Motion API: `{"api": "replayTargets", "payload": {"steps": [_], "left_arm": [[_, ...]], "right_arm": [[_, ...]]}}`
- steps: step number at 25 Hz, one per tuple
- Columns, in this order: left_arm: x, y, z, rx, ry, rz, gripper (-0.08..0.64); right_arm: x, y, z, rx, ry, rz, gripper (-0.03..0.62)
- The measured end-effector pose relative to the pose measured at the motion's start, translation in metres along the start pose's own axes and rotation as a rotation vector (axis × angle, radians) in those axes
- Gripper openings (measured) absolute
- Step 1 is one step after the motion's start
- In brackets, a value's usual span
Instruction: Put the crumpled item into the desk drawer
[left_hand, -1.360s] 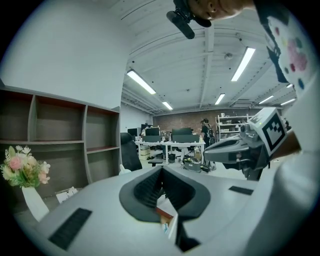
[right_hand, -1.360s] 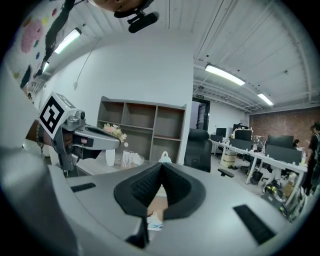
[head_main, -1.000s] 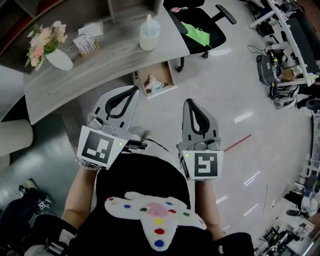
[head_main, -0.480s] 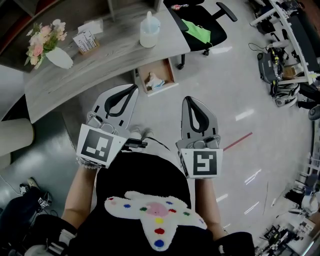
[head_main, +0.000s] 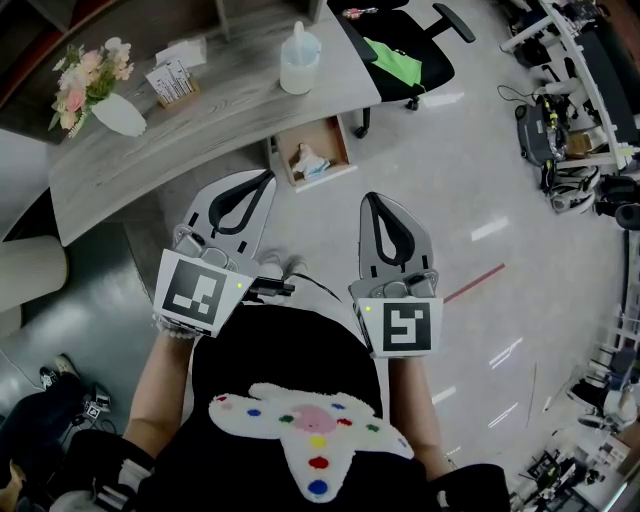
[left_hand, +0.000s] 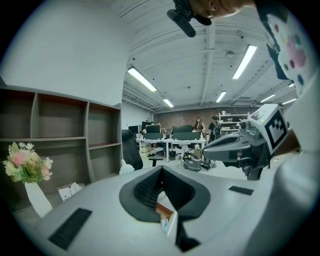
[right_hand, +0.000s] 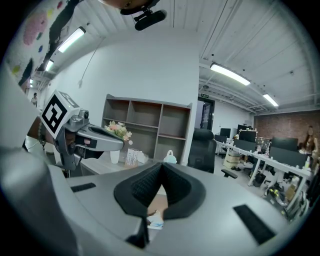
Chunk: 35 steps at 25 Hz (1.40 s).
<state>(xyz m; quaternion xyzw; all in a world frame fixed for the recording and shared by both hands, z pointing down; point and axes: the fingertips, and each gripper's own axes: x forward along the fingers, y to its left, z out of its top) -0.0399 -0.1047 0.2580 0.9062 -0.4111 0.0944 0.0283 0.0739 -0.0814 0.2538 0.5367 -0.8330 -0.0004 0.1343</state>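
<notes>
Two closed: left gripper (head_main: 266, 180), right gripper (head_main: 373, 200) | drawer (head_main: 343, 152): crumpled item (head_main: 308, 163) | cards (head_main: 172, 83) illegible

Ahead of the left fingers (head_main: 205, 215) and off to their left, we saw a white vase of pink flowers (head_main: 95, 92) on the grey tabletop (head_main: 220, 120). A card holder (head_main: 172, 85) stood beside it and a clear bottle (head_main: 300, 62) farther right. Beyond the right fingers (head_main: 420, 250) stood a black office chair (head_main: 428, 62) with a green cloth (head_main: 392, 62) on its seat.

Plainly an open-plan office: grey worktop (head_main: 230, 110) with flower vase (head_main: 118, 118), black swivel chair (head_main: 430, 55), rows of desks with monitors (left_hand: 172, 140), wall shelving (right_hand: 150, 125), ceiling strip lights (right_hand: 230, 74).
</notes>
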Motion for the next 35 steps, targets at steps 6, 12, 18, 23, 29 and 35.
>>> {"api": "replayTargets", "payload": {"steps": [6,12,18,23,29,35], "left_arm": [[0.0,0.0003,-0.002,-0.002,0.003,-0.001,0.011],[0.0008,0.0,-0.0021,-0.001,0.003,-0.005,0.011],[0.0016,0.0003,-0.0041,-0.002,0.008,-0.007,0.011],[0.0016,0.0012,-0.0054,-0.003,0.011,-0.006,0.011],[0.0024,0.0026,-0.0058,-0.008,0.012,-0.007,0.011],[0.0036,0.0028,-0.0064,-0.008,0.014,-0.006,0.011]], "right_arm": [[0.0017,0.0016,-0.0002,0.006,0.0,0.002,0.005],[0.0027,0.0035,-0.0008,0.004,0.007,0.007,0.005],[0.0044,0.0038,-0.0026,0.0,0.011,0.01,0.005],[0.0061,0.0057,-0.0018,0.006,0.007,0.013,0.004],[0.0077,0.0064,-0.0021,0.003,0.012,0.016,0.004],[0.0079,0.0049,-0.0042,0.004,0.021,0.011,0.005]]}}
